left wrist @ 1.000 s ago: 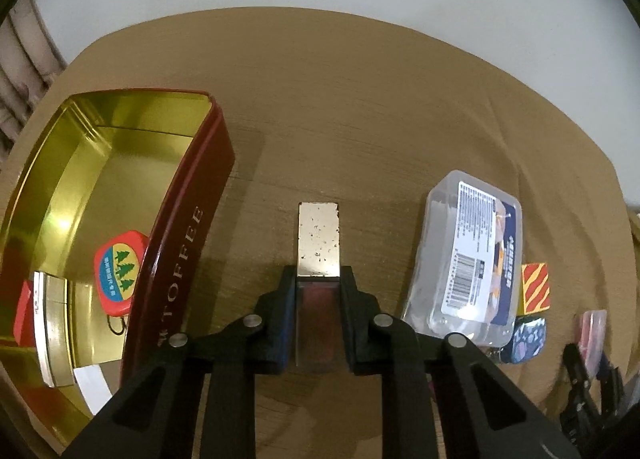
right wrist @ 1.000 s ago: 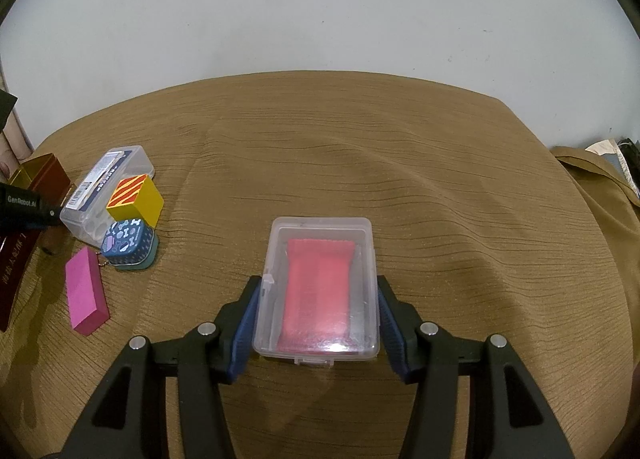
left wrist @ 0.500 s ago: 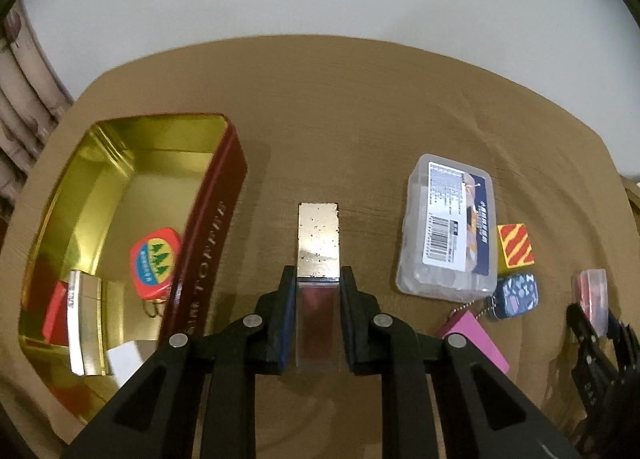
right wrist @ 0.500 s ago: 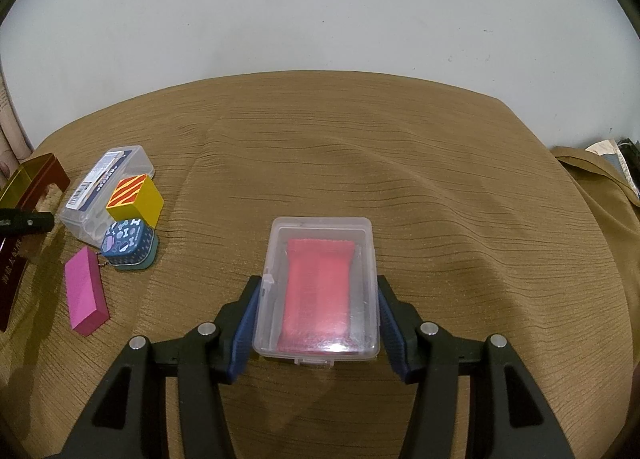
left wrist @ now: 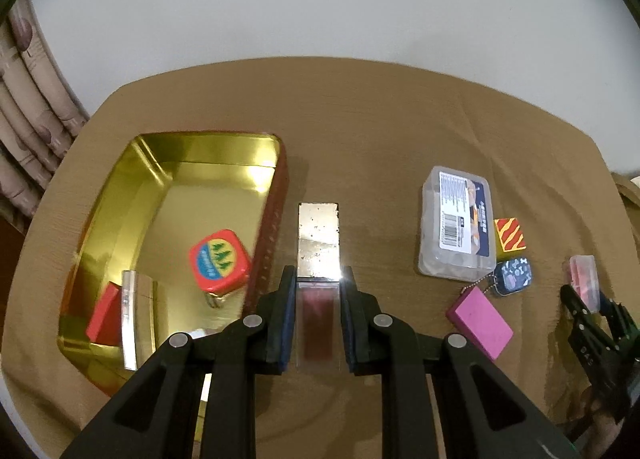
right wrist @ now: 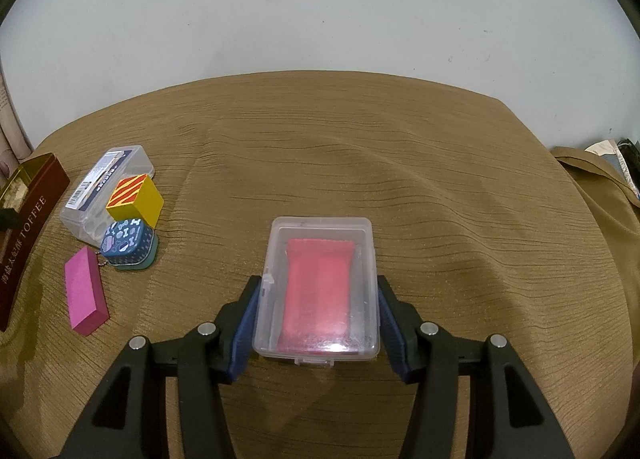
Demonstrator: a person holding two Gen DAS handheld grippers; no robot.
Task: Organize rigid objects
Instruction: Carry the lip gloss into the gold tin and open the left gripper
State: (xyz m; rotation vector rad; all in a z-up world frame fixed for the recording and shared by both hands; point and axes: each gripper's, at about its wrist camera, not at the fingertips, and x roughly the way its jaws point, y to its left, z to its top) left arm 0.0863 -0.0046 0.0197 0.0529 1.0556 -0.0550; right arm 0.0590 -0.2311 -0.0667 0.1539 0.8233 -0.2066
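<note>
My left gripper [left wrist: 319, 287] is shut on a shiny gold bar [left wrist: 319, 235] and holds it above the cloth, just right of the open gold-lined toffee tin [left wrist: 276, 195]. The tin holds an orange tape measure [left wrist: 219, 261], a red block [left wrist: 105, 313] and a silver bar [left wrist: 134, 323]. My right gripper [right wrist: 318, 299] is shut on a clear plastic box with a pink insert [right wrist: 318, 287], low over the table; it also shows in the left wrist view [left wrist: 585, 283].
On the brown tablecloth [right wrist: 360, 163] lie a labelled clear case [left wrist: 456, 235], a yellow striped cube [right wrist: 135, 199], a blue keychain tin [right wrist: 128, 245] and a pink block [right wrist: 85, 297]. A curtain [left wrist: 28, 99] hangs at left.
My left gripper has risen and pulled back with the gold bar, so more of the tin and table shows. The right gripper has not moved.
</note>
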